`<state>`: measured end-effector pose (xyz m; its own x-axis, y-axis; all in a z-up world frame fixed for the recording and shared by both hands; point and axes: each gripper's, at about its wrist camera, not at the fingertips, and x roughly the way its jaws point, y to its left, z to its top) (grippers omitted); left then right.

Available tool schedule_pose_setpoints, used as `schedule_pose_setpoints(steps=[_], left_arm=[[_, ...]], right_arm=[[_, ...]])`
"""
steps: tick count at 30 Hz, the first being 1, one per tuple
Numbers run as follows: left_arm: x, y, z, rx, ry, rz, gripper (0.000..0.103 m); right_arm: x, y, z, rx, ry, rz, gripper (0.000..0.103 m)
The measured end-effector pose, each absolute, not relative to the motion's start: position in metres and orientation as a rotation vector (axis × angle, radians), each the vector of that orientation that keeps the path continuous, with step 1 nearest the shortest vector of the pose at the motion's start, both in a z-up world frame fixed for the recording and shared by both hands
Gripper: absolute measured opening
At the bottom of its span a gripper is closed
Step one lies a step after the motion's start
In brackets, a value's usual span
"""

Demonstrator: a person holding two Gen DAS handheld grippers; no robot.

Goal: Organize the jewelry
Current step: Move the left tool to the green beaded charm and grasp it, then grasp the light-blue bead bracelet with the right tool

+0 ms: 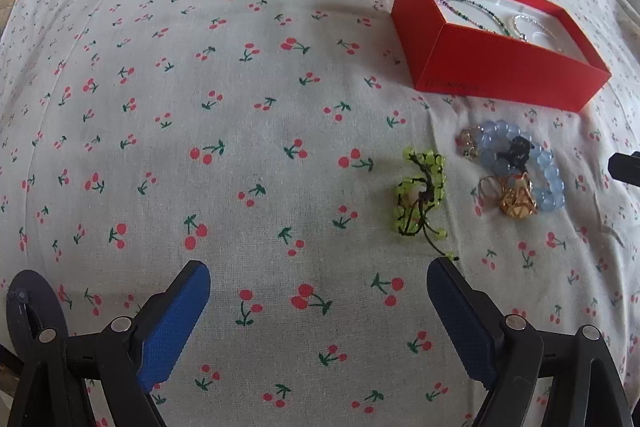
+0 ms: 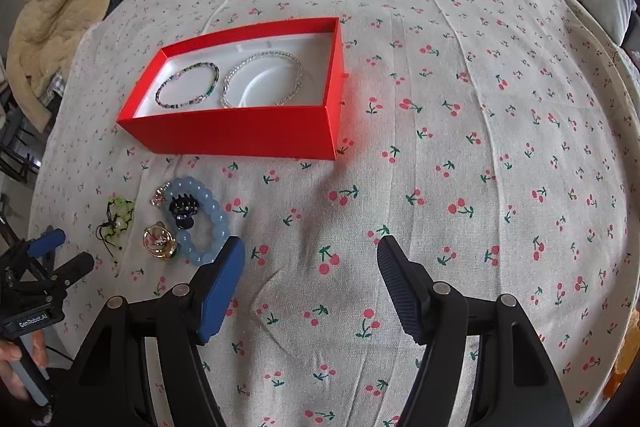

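Left gripper [image 1: 318, 269]: fingers spread wide, nothing between them, held just above the cherry-print bedsheet [image 1: 200, 107]. The tip of its right-hand finger [image 1: 444, 271] sits right by the trailing black cord of the yellow-green beaded cord bracelet [image 1: 420, 193]; contact cannot be confirmed.

Right gripper [image 2: 310, 247]: fingers also wide apart and empty, over bare sheet, with the left-hand finger [image 2: 230, 259] just beside the pale blue round-bead bracelet [image 2: 200, 219].

Loose pile on the bed, close together: the blue bracelet with a small black claw hair clip [image 2: 183, 210] lying inside its loop, a gold wire-cage ornament [image 2: 160, 243] touching it, and a small pinkish charm cluster [image 2: 158, 197] at its far edge. The green bracelet lies apart to the left.

Beyond the pile: open red cardboard box with white lining [image 2: 240, 135], already holding a dark multicolour beaded bracelet [image 2: 188, 85] and a clear crystal bracelet [image 2: 262, 79].

Judgement: sorting is partway; two pieces boxed, the pile remaining. The step in hand looks like an approach to the next piece. The left gripper is best placed for the green bracelet: lower, close over the bead cluster rather than the thin cord, then carry to the box.
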<state>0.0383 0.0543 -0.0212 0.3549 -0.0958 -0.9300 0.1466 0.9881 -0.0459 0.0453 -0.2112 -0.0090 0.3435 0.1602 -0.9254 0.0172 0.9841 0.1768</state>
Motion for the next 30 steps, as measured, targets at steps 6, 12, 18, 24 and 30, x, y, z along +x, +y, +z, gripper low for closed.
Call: schedule_pose_setpoints(steps=[6,12,18,24,30], left_arm=[[0.035,0.049,-0.025,0.055,1.183,-0.215,0.091],[0.040,0.037,-0.023,0.017,1.143,-0.290,0.074],[0.051,0.027,-0.030,-0.010,1.150,-0.326,0.031],[0.051,0.027,-0.021,-0.024,1.124,-0.319,0.007],[0.045,0.033,-0.001,-0.069,1.080,-0.345,0.007]], right_arm=[[0.046,-0.203,-0.018,0.148,1.248,0.104,0.071],[0.050,-0.196,-0.019,0.145,1.255,0.115,0.071],[0.051,-0.190,-0.021,0.142,1.265,0.121,0.071],[0.052,-0.186,-0.022,0.141,1.267,0.126,0.071],[0.055,-0.181,-0.021,0.149,1.270,0.137,0.071]])
